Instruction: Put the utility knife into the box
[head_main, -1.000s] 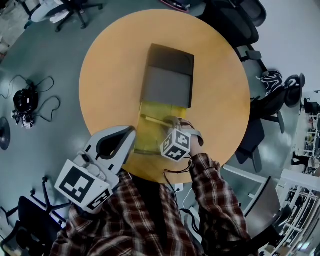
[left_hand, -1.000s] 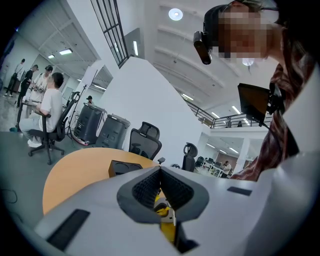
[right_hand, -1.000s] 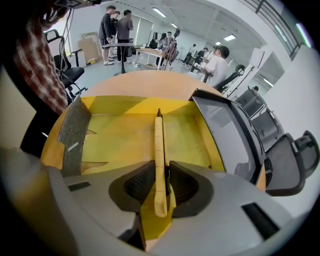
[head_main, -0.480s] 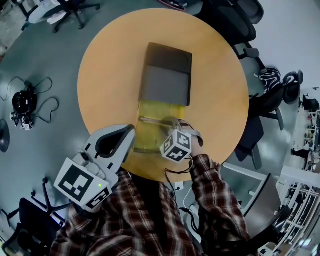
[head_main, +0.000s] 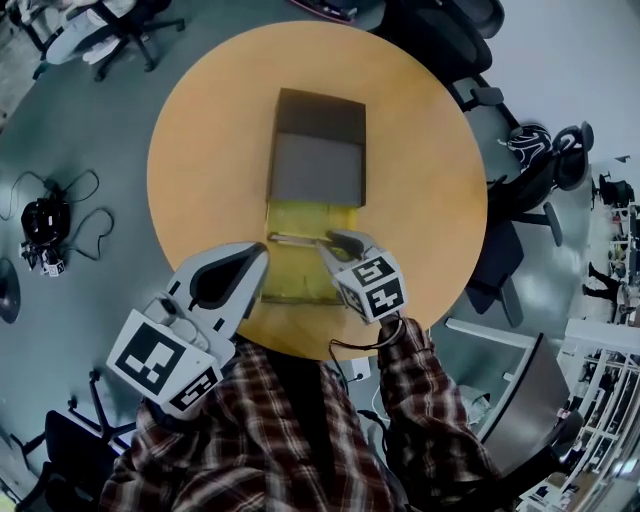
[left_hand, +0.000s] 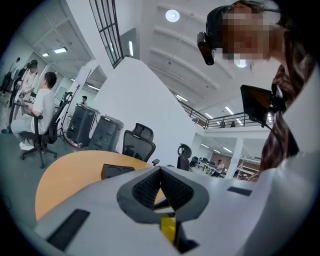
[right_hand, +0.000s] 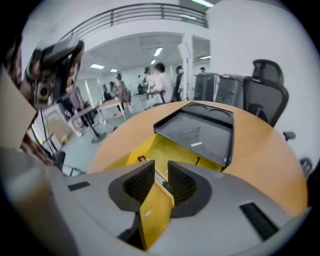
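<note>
between the r gripper (right_hand: 161, 172) fingers: yellow utility knife (right_hand: 154, 212), clamped tight, its tip over the open box (right_hand: 145, 150) on the desk (right_hand: 270, 160). l gripper (left_hand: 160, 174) fingers pressed together, empty, box beyond them.

Head cam overhead; gripper cams low, all share table (head_main: 200, 150), box (head_main: 315, 165).

Smooth wood table (head_main: 205, 140), yellow plastic utility knife (right_hand: 154, 212).

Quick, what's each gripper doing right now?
Left gripper: closed, holding nothing.
Right gripper: closed on the yellow utility knife.
</note>
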